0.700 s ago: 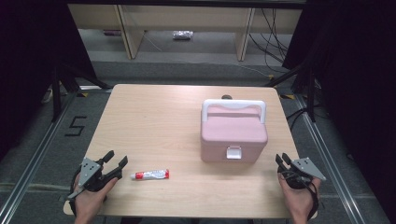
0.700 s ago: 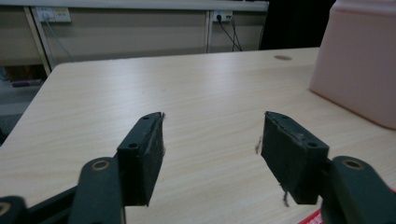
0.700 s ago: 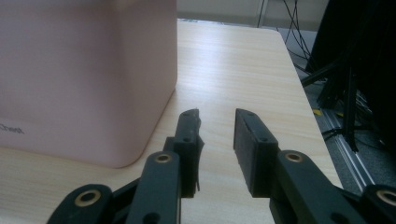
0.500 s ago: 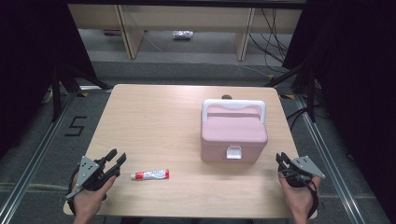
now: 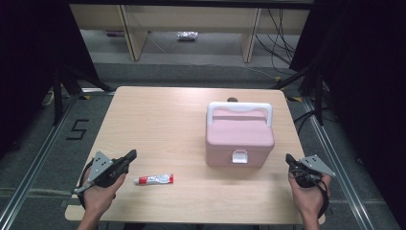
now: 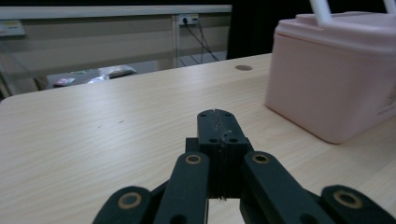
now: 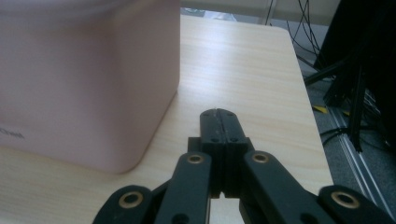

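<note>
Near the table's front corners, both tongs are resting pressed together and gripping nothing: the left gripper point(image 5: 130, 155) is lying just left of a small red-capped tube point(image 5: 154, 179), its tip angling toward the pink lidded box point(image 5: 239, 139). The right gripper point(image 5: 289, 159) is sitting just right of that box, whose white handle point(image 5: 239, 108) is standing upright on the wooden table point(image 5: 163, 120).
</note>
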Available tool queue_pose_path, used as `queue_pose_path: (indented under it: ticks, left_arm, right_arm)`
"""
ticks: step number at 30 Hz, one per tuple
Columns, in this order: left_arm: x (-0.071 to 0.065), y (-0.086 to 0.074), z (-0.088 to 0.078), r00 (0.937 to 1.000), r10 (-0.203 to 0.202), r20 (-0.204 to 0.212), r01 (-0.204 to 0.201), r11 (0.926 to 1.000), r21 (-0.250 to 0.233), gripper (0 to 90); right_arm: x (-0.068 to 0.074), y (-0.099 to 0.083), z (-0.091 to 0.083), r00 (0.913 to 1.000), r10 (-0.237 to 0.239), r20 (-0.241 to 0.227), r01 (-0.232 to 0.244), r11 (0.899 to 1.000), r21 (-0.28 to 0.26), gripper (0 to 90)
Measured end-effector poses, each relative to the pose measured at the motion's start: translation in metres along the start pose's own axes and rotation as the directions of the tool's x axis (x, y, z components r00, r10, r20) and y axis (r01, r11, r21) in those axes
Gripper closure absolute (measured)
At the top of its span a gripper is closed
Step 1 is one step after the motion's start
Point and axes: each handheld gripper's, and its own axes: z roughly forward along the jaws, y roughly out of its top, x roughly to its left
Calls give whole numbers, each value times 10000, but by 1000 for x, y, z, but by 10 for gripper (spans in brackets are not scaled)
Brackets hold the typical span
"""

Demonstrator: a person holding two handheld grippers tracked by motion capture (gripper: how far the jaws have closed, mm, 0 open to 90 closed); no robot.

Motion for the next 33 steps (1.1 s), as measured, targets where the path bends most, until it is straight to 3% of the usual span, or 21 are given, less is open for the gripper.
queue_pose_path:
  ticks: [2, 5, 6, 8, 10, 11, 14, 15, 17, 18, 20, 21, 22, 23, 24, 25, 27, 28, 29, 31, 33]
  left_arm:
    - [-7, 6, 12, 9988, 68, 489, -63, 9999, -111, 897]
    - [-13, 9, 21, 9974, 284, 656, -280, 9996, -63, 896]
    - [-14, 9, 23, 9970, 330, 704, -325, 9994, -82, 896]
    - [-15, 9, 24, 9966, 424, 706, -420, 9991, -62, 895]
    - [-17, 8, 23, 9961, 594, 655, -591, 9982, -70, 895]
    - [-16, 7, 22, 9964, 578, 617, -576, 9983, -48, 895]
    - [-14, 4, 20, 9968, 505, 618, -493, 9986, -209, 895]
    - [-12, 3, 17, 9977, 459, 493, -457, 9989, -48, 894]
    - [-10, 1, 15, 9983, 415, 413, -413, 9991, -53, 894]
    - [-7, -2, 14, 9986, 351, 387, -347, 9993, -98, 894]
    - [-5, -3, 12, 9990, 303, 318, -301, 9995, -63, 893]
    - [-4, -4, 12, 9991, 269, 324, -265, 9996, -108, 893]
    - [-4, -4, 11, 9994, 245, 236, -246, 9997, 39, 893]
    - [-4, -4, 11, 9994, 253, 232, -253, 9997, 29, 892]
    - [-4, -4, 10, 9994, 263, 220, -264, 9996, 28, 892]
    - [-3, -5, 10, 9994, 271, 219, -272, 9996, 42, 890]
    - [-3, -5, 10, 9994, 266, 218, -267, 9996, 35, 882]
    - [-3, -5, 10, 9994, 266, 218, -267, 9996, 35, 878]
    - [-2, -6, 9, 9995, 246, 190, -247, 9997, 33, 877]
    - [-1, -6, 8, 9995, 263, 181, -263, 9996, 31, 878]
    - [0, -6, 8, 9996, 233, 143, -234, 9997, 51, 879]
  right_arm:
    - [0, 7, 2, 9994, -319, -118, 317, 9994, -162, 900]
    - [1, 12, 3, 9986, -160, -495, 153, 9998, -149, 900]
    - [-2, 15, 5, 9969, -315, -721, 305, 9994, -158, 900]
    - [-1, 18, 5, 9966, -94, -822, 94, 10000, -10, 900]
    - [-6, 29, 11, 9911, -261, -1308, 261, 9997, -19, 900]
    - [-10, 33, 15, 9863, -680, -1506, 660, 9977, -183, 900]
    - [-11, 40, 21, 9786, -760, -1914, 767, 9970, -38, 900]
    - [-13, 46, 30, 9657, -954, -2414, 947, 9954, -145, 900]
    - [-11, 48, 32, 9671, -835, -2402, 888, 9960, 116, 900]
    - [-12, 52, 39, 9659, -1228, -2281, 1256, 9921, -19, 900]
    - [-10, 53, 43, 9674, -1067, -2296, 1117, 9937, 86, 900]
    - [-7, 53, 46, 9718, -654, -2267, 708, 9974, 156, 900]
    - [-8, 54, 49, 9705, -858, -2255, 893, 9960, 51, 900]
    - [-6, 54, 51, 9718, -486, -2306, 546, 9983, 194, 900]
    - [-8, 55, 53, 9705, -793, -2277, 851, 9962, 158, 900]
    - [-7, 55, 57, 9696, -796, -2313, 839, 9964, 88, 900]
    - [-2, 55, 61, 9689, -271, -2460, 341, 9991, 242, 900]
    - [-2, 55, 61, 9689, -271, -2460, 341, 9991, 242, 900]
    - [-2, 57, 64, 9657, -738, -2489, 796, 9967, 131, 900]
    - [0, 58, 66, 9686, -793, -2355, 838, 9964, 94, 900]
    - [2, 58, 67, 9688, -423, -2440, 454, 9989, 73, 900]
